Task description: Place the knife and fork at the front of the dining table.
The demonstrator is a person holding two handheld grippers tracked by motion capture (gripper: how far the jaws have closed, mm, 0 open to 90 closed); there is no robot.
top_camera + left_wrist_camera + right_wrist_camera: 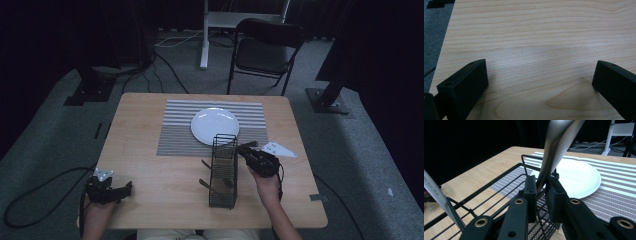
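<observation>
One piece of metal cutlery point(554, 147) stood clamped between the jaws of the right gripper point(541, 185), its long axis rising steeply up and out of the right gripper view — its top end cut off, so its kind was hard to tell. It sat over the black wire caddy point(223, 170) on the wooden desk point(150, 165), near the white plate point(215, 125) on a striped placemat point(175, 130). The left gripper point(107, 190) rested at the desk's near left corner, jaws apart over bare wood. The room was dark — a folding chair point(267, 47) stood beyond.
</observation>
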